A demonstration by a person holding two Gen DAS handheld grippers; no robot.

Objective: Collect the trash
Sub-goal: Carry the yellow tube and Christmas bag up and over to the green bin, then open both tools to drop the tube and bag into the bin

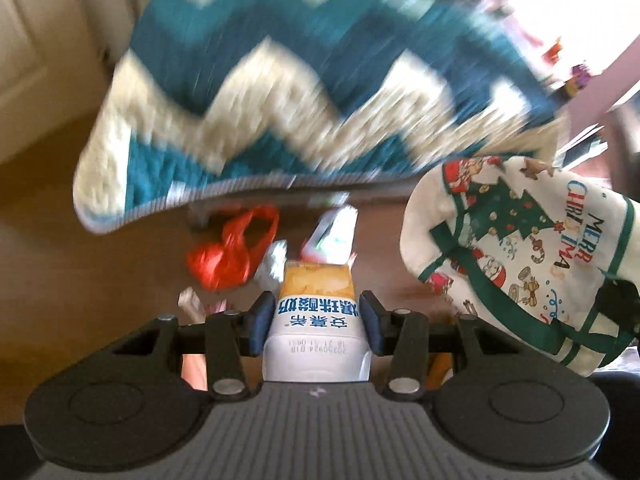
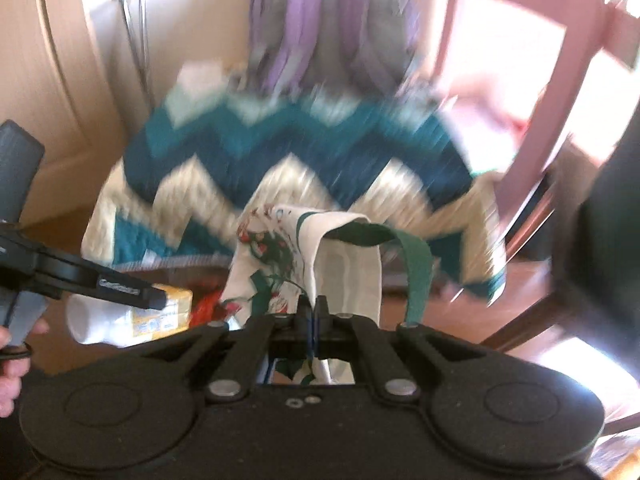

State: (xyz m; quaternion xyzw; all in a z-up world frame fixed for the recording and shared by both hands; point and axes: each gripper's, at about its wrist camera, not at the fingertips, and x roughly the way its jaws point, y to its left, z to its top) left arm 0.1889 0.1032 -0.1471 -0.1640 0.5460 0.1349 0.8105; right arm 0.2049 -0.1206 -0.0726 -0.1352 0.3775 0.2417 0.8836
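My left gripper (image 1: pixel 316 322) is shut on a white and yellow yogurt bottle (image 1: pixel 316 312), held above the floor; the bottle also shows at the left of the right wrist view (image 2: pixel 132 318). My right gripper (image 2: pixel 312 312) is shut on the rim of a white Christmas tote bag (image 2: pixel 280 256) with green handles, which hangs at the right of the left wrist view (image 1: pixel 520 256). On the brown floor ahead lie a red plastic bag (image 1: pixel 232 252), a crumpled silver wrapper (image 1: pixel 272 268) and a white and green packet (image 1: pixel 334 236).
A teal and cream zigzag quilt (image 1: pixel 280 92) hangs over a bed edge above the trash. A cream wall or door (image 1: pixel 36 60) stands at the left. A pink chair frame (image 2: pixel 552 92) and a dark chair (image 2: pixel 600 240) stand at the right.
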